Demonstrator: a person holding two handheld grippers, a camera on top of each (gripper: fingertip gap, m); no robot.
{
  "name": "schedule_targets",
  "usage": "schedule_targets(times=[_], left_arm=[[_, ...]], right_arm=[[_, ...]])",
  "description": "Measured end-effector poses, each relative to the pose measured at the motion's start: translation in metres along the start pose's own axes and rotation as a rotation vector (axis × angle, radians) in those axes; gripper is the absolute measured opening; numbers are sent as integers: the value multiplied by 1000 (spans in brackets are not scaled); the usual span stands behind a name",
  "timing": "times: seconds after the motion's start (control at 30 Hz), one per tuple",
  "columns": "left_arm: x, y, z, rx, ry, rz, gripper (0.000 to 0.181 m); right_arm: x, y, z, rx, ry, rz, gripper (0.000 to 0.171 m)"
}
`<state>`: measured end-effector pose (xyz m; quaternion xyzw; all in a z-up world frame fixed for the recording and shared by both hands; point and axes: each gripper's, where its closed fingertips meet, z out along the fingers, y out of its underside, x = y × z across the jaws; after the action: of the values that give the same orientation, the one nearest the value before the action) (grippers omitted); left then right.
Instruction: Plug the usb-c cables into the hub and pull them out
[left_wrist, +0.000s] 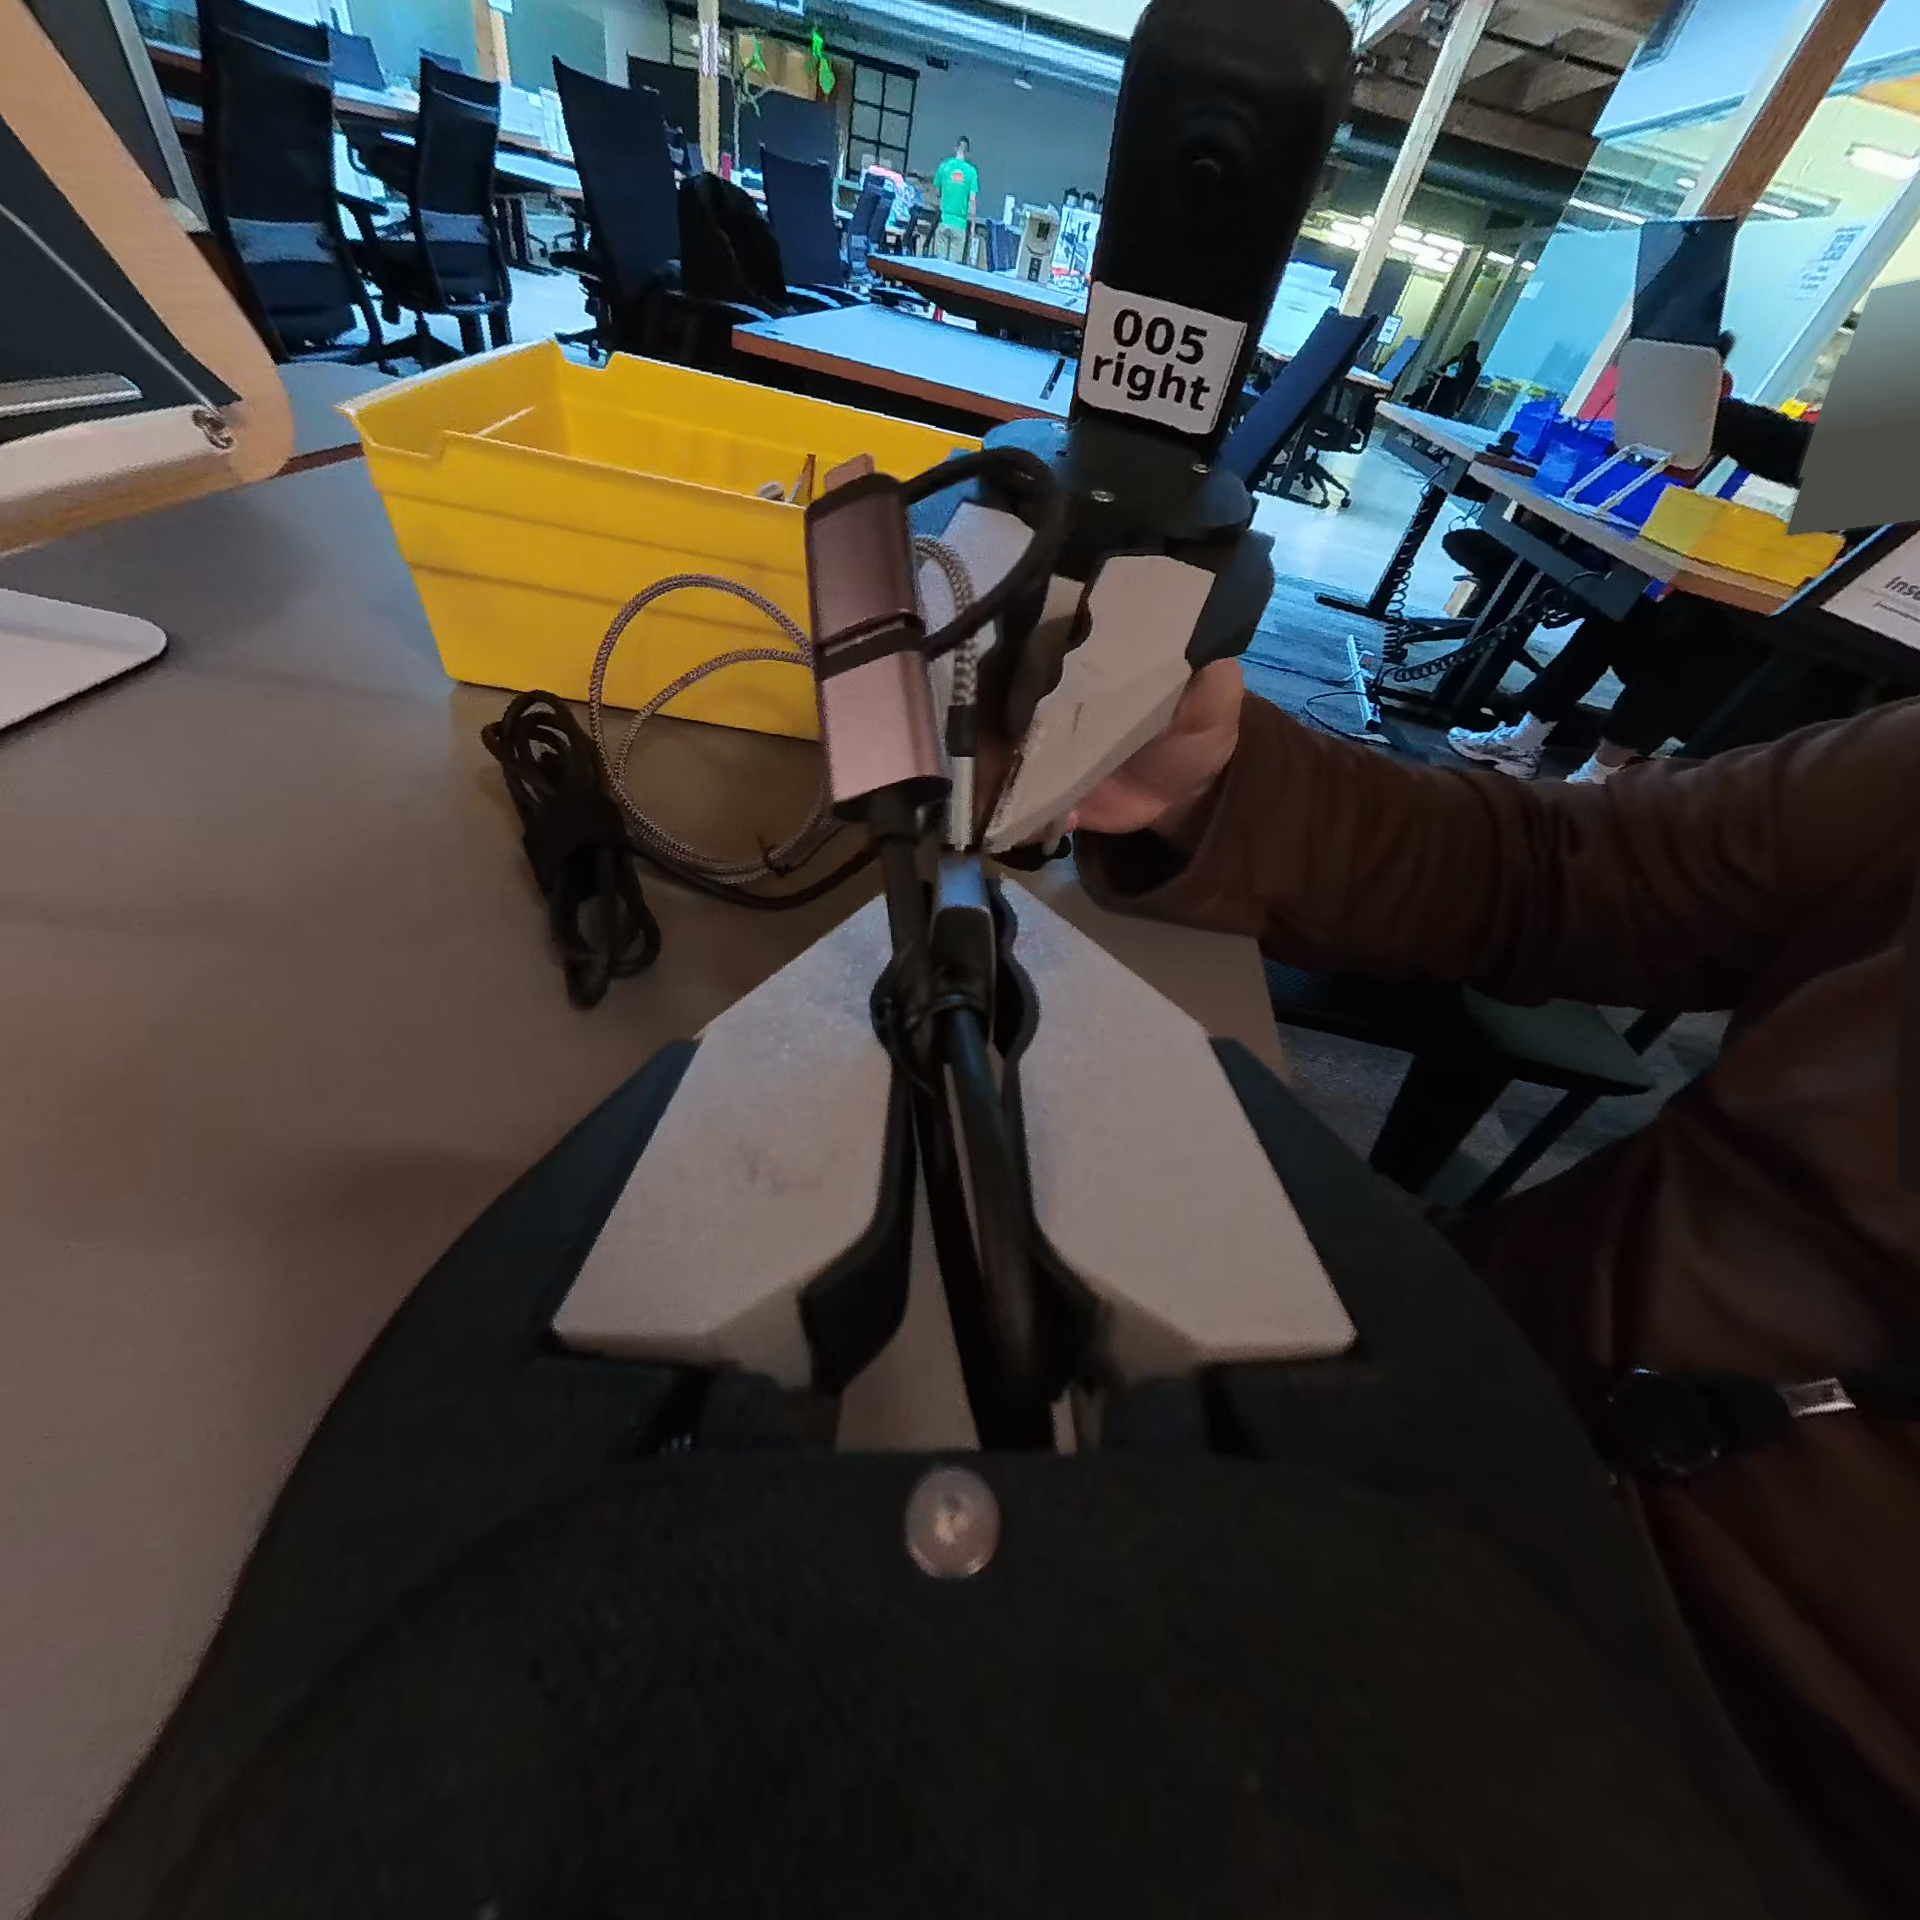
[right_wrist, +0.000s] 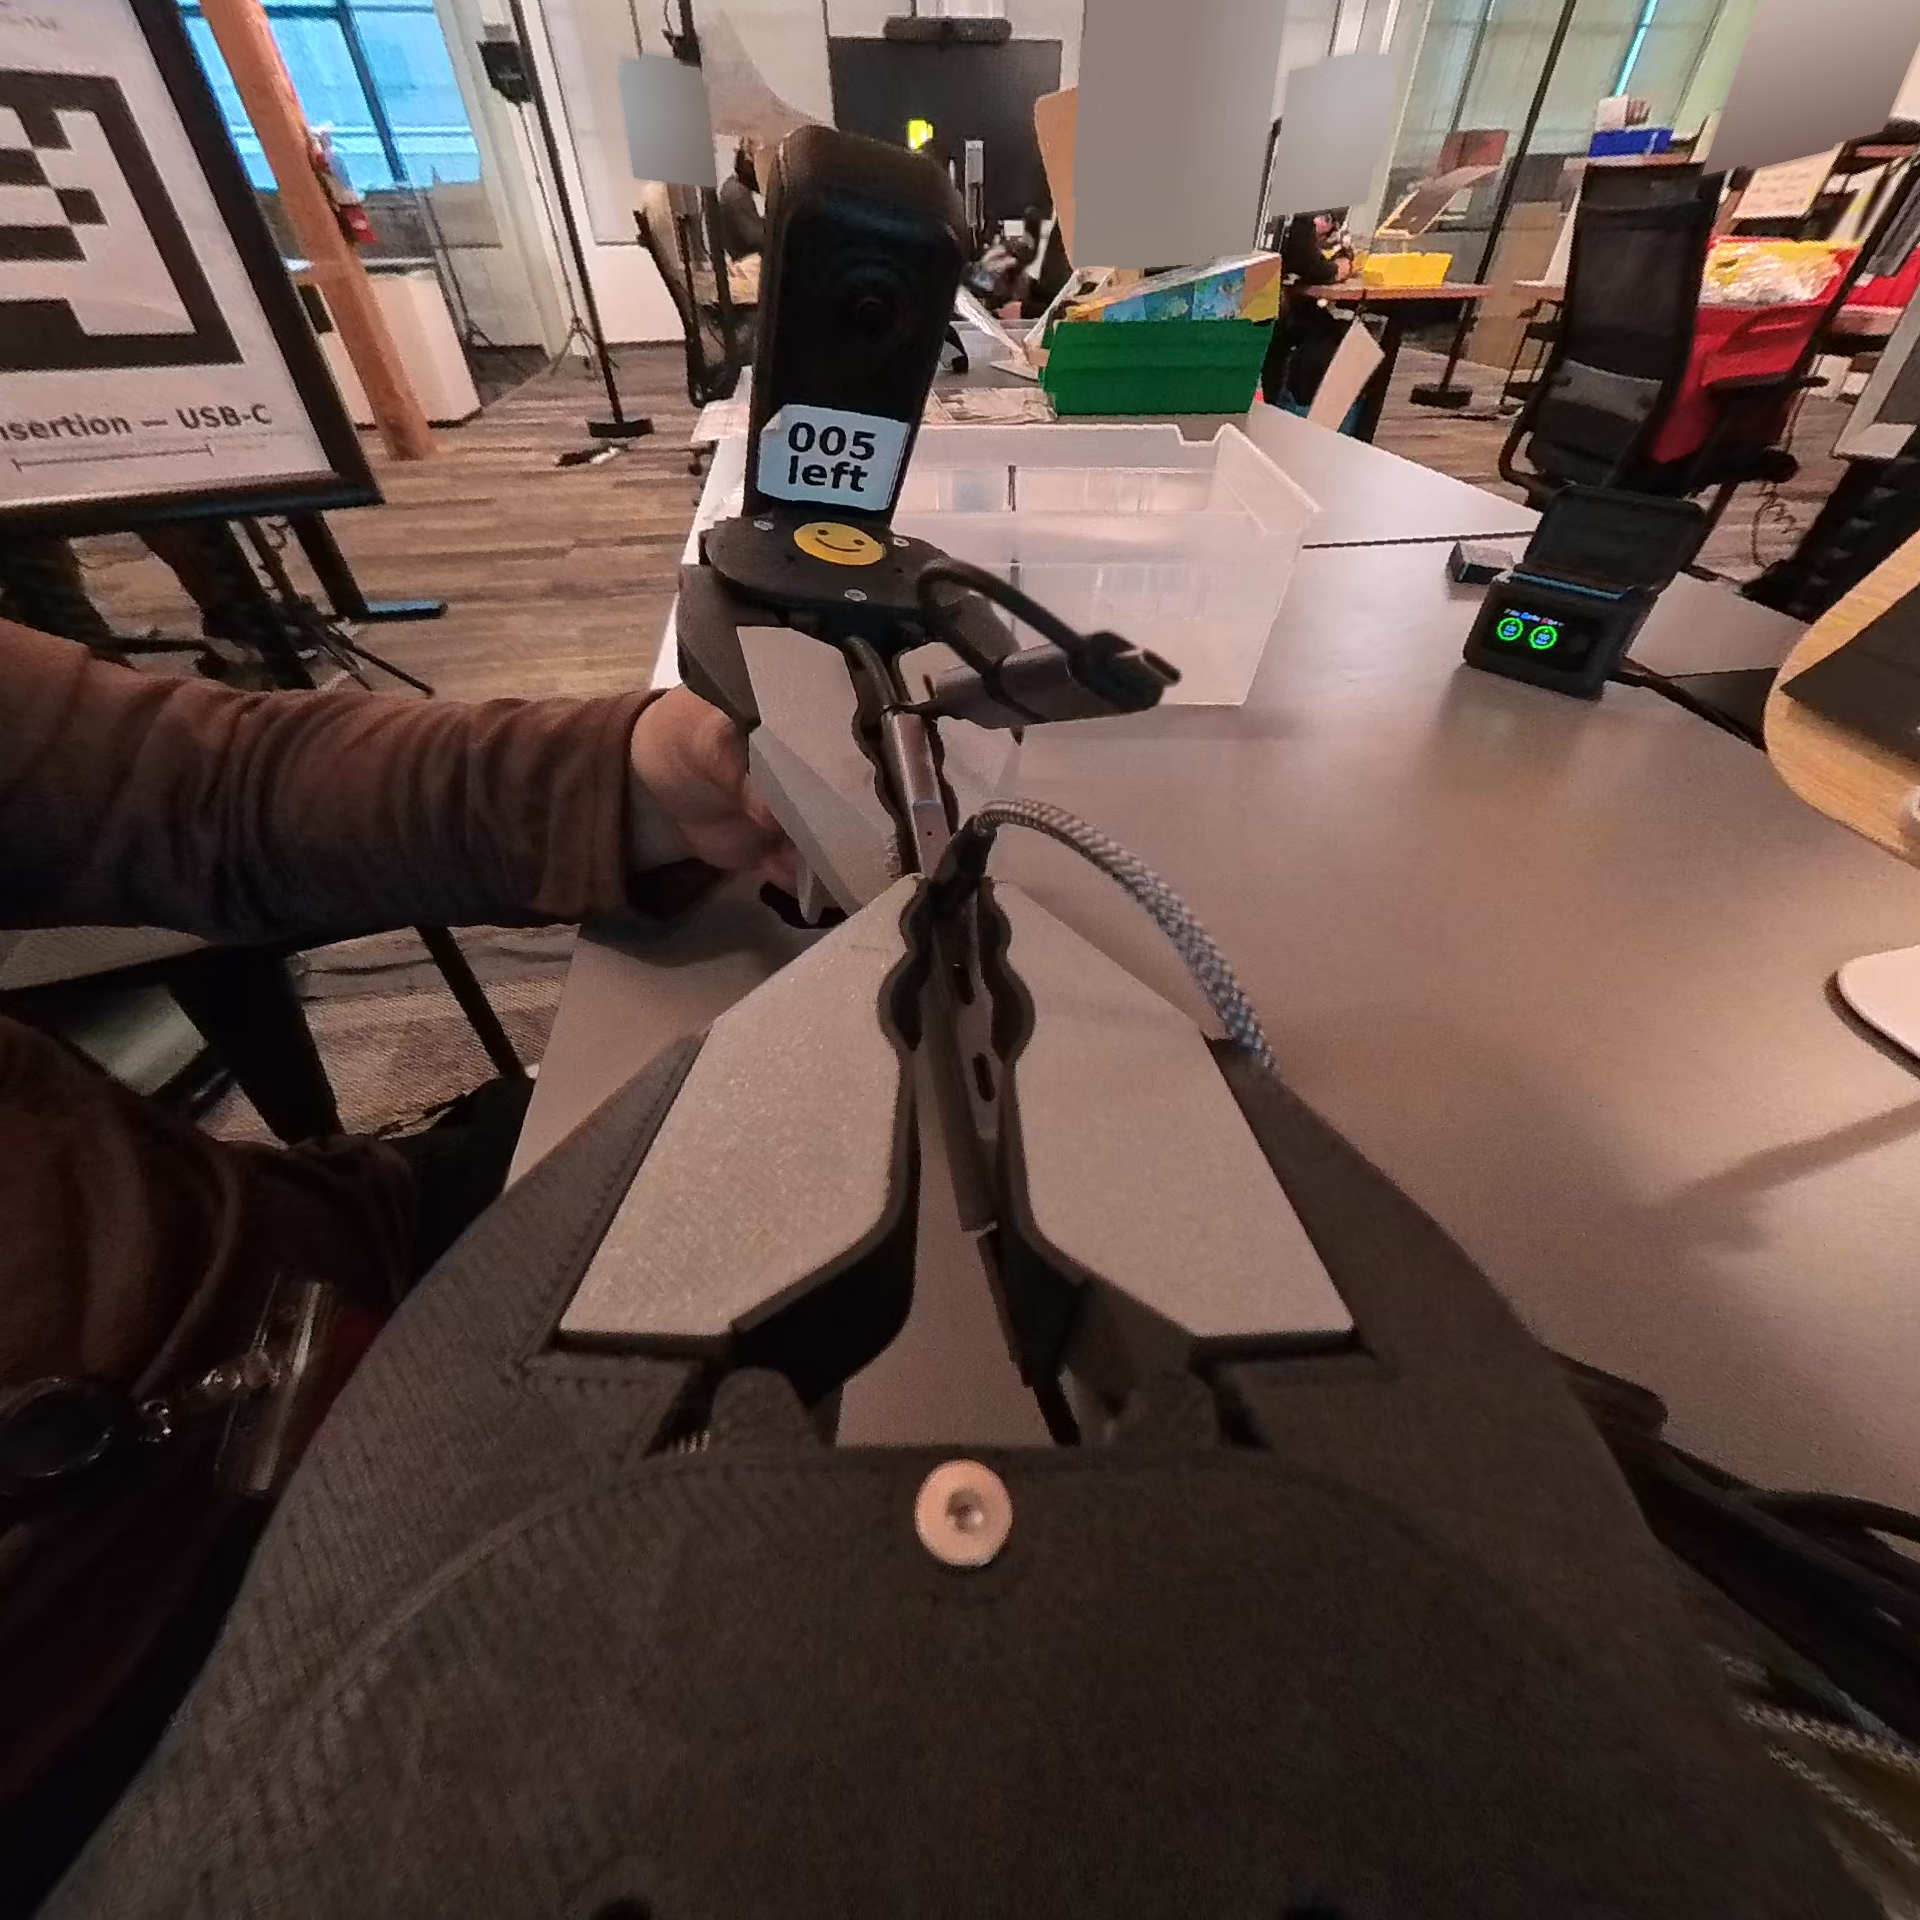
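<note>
Looking down the left gripper (left_wrist: 958, 906), its fingers (left_wrist: 790, 1132) are squeezed nearly together on a black usb-c cable (left_wrist: 982, 1143). The cable runs up the slot between them and ends in a grey plug (left_wrist: 961, 920) poking out past the tips. A grey adapter (left_wrist: 871, 644) on a short black lead hangs off that cable, just ahead of the tips and a bit left.

Right gripper (right_wrist: 951, 902) is the same deal. Its fingers (right_wrist: 1122, 1132) are pinched tight on the slim grey hub (right_wrist: 971, 1101), held edge-up so the row of ports faces the camera. A braided cable (right_wrist: 1164, 914) is plugged in at the hub's far end, right at the fingertips, and arcs off to the right. The left gripper's plug comes in nose-first at that same far end. Honestly can't tell if it's seated or just touching.

Further ahead of the left fingers, on the counter (left_wrist: 260, 935), sits a yellow bin (left_wrist: 582, 561) with a few small bits inside I can't make out. A bundled black cable (left_wrist: 582, 852) and a braided loop (left_wrist: 686, 717) lie in front of it. Beyond the right fingers there's a clear plastic bin (right_wrist: 1226, 582); contents unclear.
</note>
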<state>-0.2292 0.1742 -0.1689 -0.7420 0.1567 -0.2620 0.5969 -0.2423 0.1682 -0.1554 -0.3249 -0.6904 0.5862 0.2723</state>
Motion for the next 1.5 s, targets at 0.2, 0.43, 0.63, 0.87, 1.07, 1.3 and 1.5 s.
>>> schedule_targets(times=[0.2,0.43,0.63,0.87,1.07,1.3,1.5], left_arm=[[4,-2,1,27,20,-3,7],[3,-8,2,96,31,-110,7],[3,-24,-6,208,63,-163,6],[16,-7,9,135,48,-118,8],[13,-15,4,154,-56,45,7],[9,-16,3,160,-88,61,7],[7,-16,1,158,-126,102,7]], right_arm=[[-4,-1,0,24,-54,57,4],[0,-8,-1,70,-49,147,2],[3,-25,0,223,-51,265,2],[30,-68,-47,407,46,222,2],[-3,-71,-26,223,-4,177,2],[-38,-54,-24,-54,-49,118,3],[-44,-66,-49,-181,133,-92,3]])
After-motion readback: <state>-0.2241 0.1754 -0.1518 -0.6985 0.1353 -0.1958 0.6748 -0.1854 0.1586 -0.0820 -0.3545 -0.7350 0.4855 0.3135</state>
